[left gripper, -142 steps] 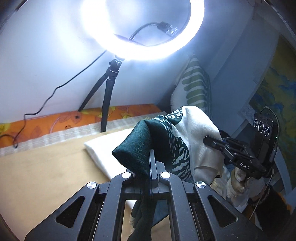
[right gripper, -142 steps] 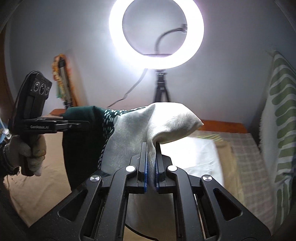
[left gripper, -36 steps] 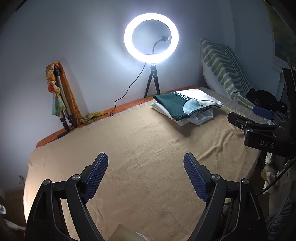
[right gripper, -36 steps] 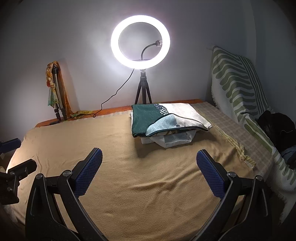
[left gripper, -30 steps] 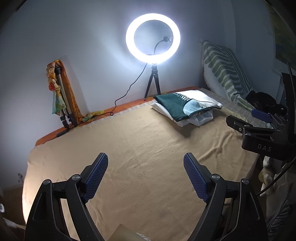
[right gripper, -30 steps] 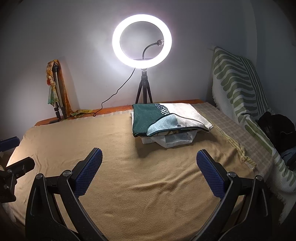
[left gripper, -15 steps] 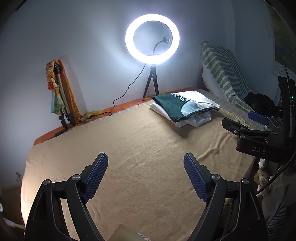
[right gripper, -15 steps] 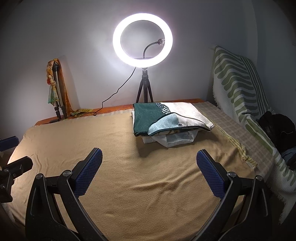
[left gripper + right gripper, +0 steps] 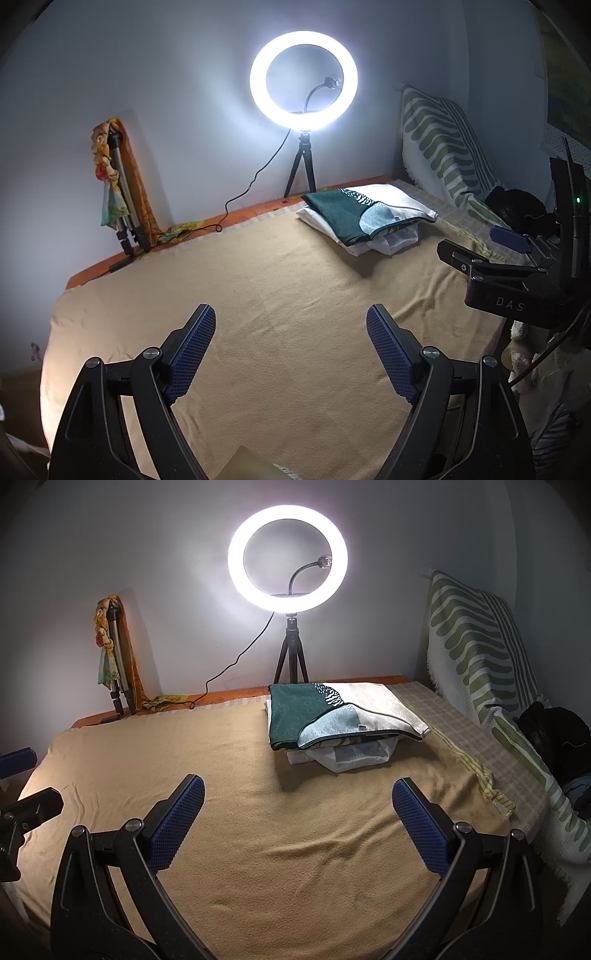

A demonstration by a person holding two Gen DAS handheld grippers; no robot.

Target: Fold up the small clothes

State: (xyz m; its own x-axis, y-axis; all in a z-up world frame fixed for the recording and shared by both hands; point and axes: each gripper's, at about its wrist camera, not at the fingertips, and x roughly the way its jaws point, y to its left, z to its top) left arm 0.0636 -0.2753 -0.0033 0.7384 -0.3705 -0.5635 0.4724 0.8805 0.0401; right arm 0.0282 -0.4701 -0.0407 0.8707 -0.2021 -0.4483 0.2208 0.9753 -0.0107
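A glaring ring light point(image 9: 287, 555) lights the dim room; fisheye edges curve and darken.

**Wide stretch of bare blanket, obstacles along the back and right**

A tan blanket point(image 9: 258, 812) lies bare across the near and left parts of the bed. A stack of folded clothes point(image 9: 340, 720) sits at the far right. Behind it a ring light point(image 9: 288, 557) on its tripod stands against the wall. A striped cushion point(image 9: 480, 646) lines the right edge.
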